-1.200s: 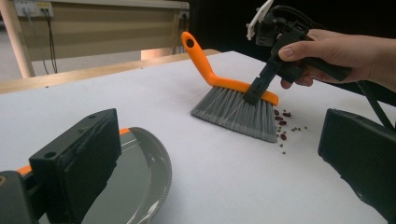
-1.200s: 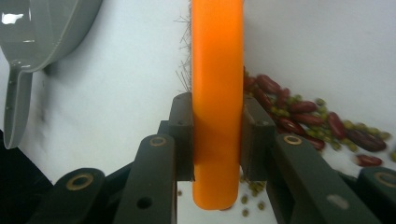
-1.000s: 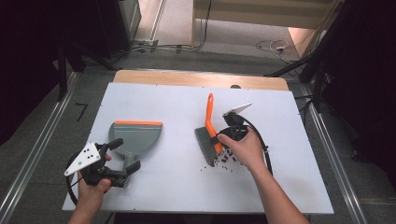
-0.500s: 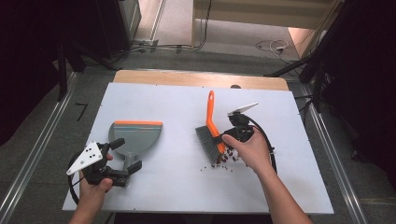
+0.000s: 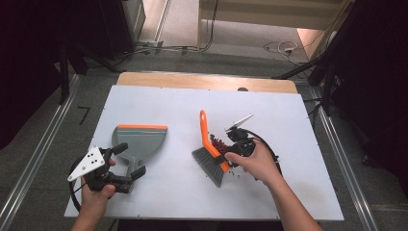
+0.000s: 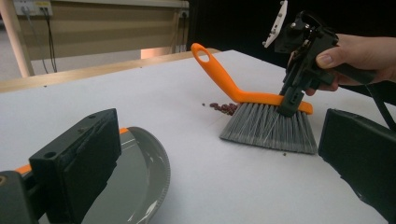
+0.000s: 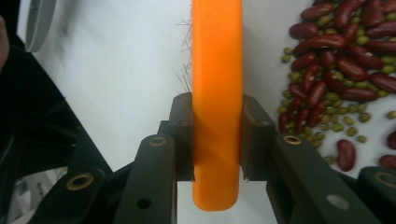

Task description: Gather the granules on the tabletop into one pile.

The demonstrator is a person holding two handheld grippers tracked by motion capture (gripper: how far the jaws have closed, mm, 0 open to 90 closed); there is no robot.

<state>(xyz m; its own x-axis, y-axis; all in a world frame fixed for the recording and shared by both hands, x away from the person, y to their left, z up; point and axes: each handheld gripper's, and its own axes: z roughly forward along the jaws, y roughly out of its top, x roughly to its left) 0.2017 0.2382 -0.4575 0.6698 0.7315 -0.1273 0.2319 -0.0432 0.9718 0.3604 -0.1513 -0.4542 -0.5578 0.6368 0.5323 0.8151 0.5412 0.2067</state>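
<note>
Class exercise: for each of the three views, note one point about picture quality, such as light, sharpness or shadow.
High view: the white table is evenly lit, the room's edges fall into black. Left gripper view: the near jaws are soft and dark, the brush sharp. Right gripper view: the orange brush back and beans are crisp, with dark shadow at left.

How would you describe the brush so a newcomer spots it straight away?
On the white table, look right of the grey dustpan. The brush stands by a scatter of red beans, clamped in the right gripper; its orange handle and grey bristles mark it out.
</note>
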